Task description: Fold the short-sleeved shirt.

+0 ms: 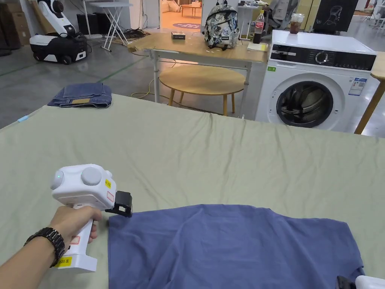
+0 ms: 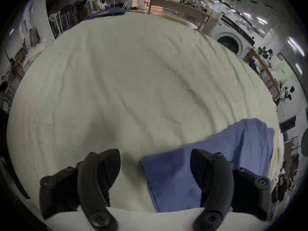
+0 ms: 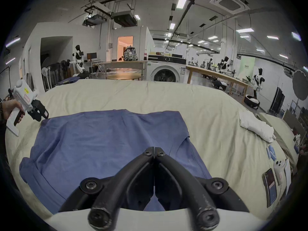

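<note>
Left to right across the work surface: folded jeans (image 1: 81,95) lie at the far-left edge of the pale green sheet (image 1: 210,158), toward 11 o'clock from the person. The left hand (image 1: 73,222) holds the white left gripper (image 2: 155,169) just off the near-left corner of the shirt; its jaws are spread wide, one over bare sheet and one over blue cloth, pinching nothing. The blue short-sleeved shirt (image 1: 233,248) lies flat along the near edge of the sheet, long axis running left–right; in the right gripper view the sleeved shoulder end points toward 3 o'clock, the straight hem toward 9 o'clock. The right gripper (image 3: 154,148) hovers over the shirt's right half, jaw tips pressed together; whether cloth is pinched cannot be told. Yellow stickers on the left gripper are too small to read. A washing machine (image 1: 316,79) stands beyond, at 1 o'clock.
</note>
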`<state>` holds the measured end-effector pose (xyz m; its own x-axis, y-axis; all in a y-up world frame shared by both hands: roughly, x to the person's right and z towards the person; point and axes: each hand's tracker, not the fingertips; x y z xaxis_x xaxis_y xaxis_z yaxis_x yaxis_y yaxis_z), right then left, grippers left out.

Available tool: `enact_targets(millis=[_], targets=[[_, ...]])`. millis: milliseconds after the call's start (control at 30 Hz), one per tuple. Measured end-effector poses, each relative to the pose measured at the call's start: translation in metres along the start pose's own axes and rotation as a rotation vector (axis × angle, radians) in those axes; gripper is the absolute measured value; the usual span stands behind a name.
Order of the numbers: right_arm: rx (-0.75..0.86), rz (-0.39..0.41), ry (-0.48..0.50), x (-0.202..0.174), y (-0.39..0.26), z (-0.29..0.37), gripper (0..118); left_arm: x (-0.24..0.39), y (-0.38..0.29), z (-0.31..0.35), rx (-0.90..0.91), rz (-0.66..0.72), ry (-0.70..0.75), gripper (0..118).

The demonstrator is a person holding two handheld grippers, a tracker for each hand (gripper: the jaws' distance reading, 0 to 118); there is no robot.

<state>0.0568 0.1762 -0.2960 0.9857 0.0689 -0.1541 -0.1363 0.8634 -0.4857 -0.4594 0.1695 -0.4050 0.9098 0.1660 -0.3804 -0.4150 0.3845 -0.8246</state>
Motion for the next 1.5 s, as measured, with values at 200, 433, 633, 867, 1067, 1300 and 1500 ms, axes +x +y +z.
enact_targets(millis=[200,433,633,867,1067,1300,1500], targets=[[-0.019,-0.013,-0.004,0.003,-0.004,-0.005,0,0.010,-0.008,-0.022,0.012,-0.127,0.132,48],[-0.042,-0.029,0.008,0.008,-0.011,-0.013,0,0.012,-0.008,-0.010,0.068,-0.170,0.050,0],[-0.052,-0.050,0.011,0.031,0.013,-0.031,0,0.006,0.001,0.030,0.186,-0.147,0.034,0],[-0.222,-0.071,0.035,0.083,0.079,-0.125,33,0.018,-0.010,0.051,0.252,-0.185,0.032,0],[-0.376,0.032,0.015,0.105,0.124,-0.219,69,0.022,-0.019,0.051,0.251,-0.174,0.033,0],[-0.474,-0.023,0.028,0.112,0.119,-0.278,71,0.023,-0.025,0.051,0.251,-0.155,0.027,0],[-0.542,-0.050,0.029,0.101,0.110,-0.288,69,0.022,-0.023,0.050,0.244,-0.149,0.033,0]])
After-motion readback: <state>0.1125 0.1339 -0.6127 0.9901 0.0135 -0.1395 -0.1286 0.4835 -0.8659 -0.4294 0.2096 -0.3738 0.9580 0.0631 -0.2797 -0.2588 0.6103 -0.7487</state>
